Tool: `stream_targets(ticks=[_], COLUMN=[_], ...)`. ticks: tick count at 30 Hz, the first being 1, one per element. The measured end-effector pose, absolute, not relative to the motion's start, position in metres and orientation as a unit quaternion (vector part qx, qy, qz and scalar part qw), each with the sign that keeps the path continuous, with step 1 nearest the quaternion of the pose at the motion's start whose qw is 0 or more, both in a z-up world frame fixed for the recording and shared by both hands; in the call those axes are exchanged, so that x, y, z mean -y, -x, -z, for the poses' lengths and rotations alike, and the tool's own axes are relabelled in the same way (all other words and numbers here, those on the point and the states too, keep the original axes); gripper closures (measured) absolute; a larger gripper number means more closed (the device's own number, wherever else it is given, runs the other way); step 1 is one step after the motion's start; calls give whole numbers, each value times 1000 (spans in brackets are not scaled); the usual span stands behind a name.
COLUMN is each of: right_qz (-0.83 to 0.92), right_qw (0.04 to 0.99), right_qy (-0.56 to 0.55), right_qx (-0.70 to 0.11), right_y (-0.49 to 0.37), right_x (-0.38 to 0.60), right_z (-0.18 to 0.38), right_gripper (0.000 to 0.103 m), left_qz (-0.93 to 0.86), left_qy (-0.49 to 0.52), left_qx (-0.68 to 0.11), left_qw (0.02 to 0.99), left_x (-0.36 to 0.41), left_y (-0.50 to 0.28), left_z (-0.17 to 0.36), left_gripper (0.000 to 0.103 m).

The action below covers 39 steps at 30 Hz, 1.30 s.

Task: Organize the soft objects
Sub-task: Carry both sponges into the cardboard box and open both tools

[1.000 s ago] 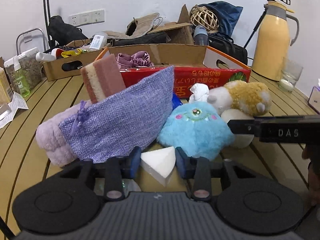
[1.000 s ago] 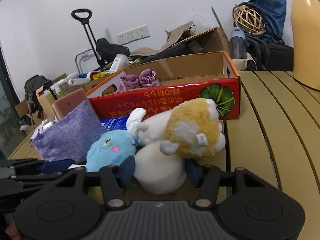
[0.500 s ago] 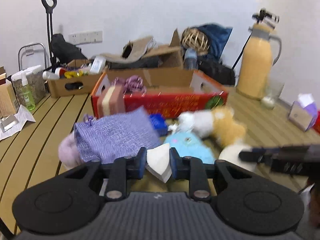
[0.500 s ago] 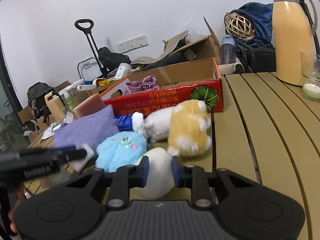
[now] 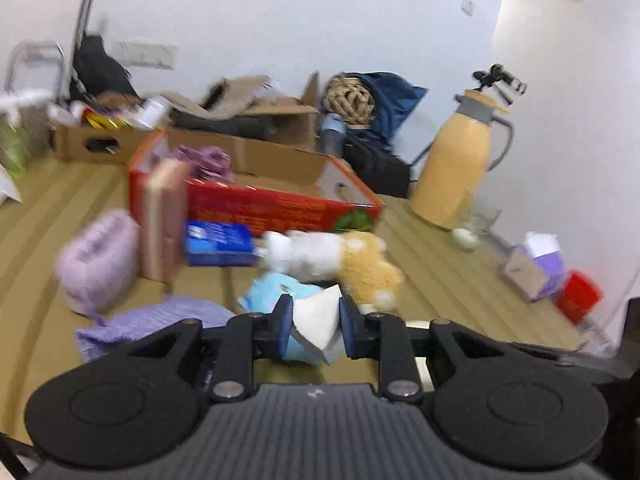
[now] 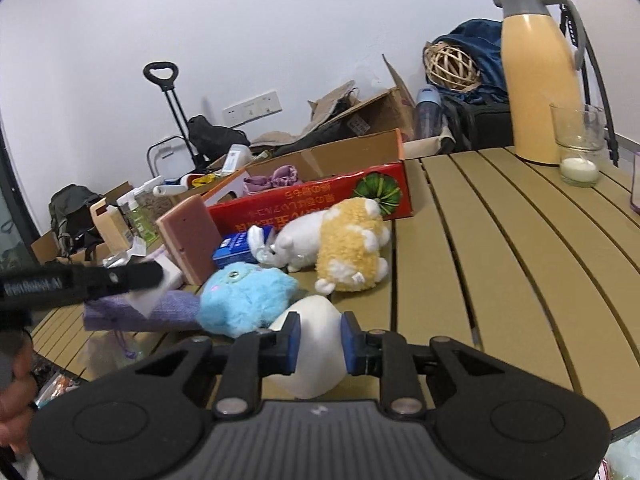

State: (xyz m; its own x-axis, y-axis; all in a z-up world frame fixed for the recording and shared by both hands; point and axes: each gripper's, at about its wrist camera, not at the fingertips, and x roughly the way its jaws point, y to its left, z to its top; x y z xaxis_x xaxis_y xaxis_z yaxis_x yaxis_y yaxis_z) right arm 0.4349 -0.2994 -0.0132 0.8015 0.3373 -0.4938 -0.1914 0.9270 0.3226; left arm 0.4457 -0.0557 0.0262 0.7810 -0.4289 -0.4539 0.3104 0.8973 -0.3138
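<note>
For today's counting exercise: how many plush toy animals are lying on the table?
2: the blue plush beside the purple pouch, and the white-and-yellow plush before the red box. Others may be hidden.

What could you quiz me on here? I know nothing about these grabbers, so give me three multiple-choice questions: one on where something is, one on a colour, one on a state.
1. Where are the crumpled purple cloths?
A. inside the red cardboard box
B. on the yellow thermos jug
C. under the fluffy light-blue plush toy

2. What colours is the plush animal lying in front of the red box?
A. green and black
B. white and yellow
C. all red

3. What is the left gripper doing?
A. open over bare table
B. shut on a glass
C. shut on the white wedge-shaped sponge

Answers:
1 A, the cloths show above the box's front wall.
2 B, it has a white head and a yellow woolly body.
3 C, both blue pads press the wedge's sides, having just been closing.
</note>
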Motion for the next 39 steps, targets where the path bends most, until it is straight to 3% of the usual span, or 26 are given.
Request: stream_targets(ticks=[2,9,18,23,29,32,35,36,37,39], right_qz=[-135,-138,-178,-200,-163,-137,-115,-95,-78,-54], right_qw=[942,948,949,940,925,921,915,917,918,918], right_qy=[-134,-147,-139,-130,-114,-82,-55,-42,-27,-15], right_qx=[-275,-246,-221,-245,-323,-355,-383,-386,-388,-391], right_y=[-436,-465,-554,-652,-795,-844,-875,-881,-883,-884], right_x=[303,316,325,313,289,277,271,269,269,269], right_z=[12,-7,-62,-81,-59,-40,-21,-16,-12,-10], right_gripper=[83,83,83,83,82,82,78,76,76,68], left_qz=[255,261,211,193,152,117,113,109,103,103], left_qy=[167,168,67,53,39,11,-1,-5,-5,-2], left_qx=[-262,-226,-202,-270,-367,-401,-415,-411,-399,-381], left_qw=[916,924,954,942,917,909,903,905,911,919], left_x=[55,55,27,39,68,79,82,82,81,81], left_y=[-454,-496,-593,-707,-828,-860,-873,-874,-872,-865], left_z=[-26,-63,-136,-119,-52,-29,-27,-30,-35,-45], left_gripper=[76,76,76,76,75,65,48,34,27,26])
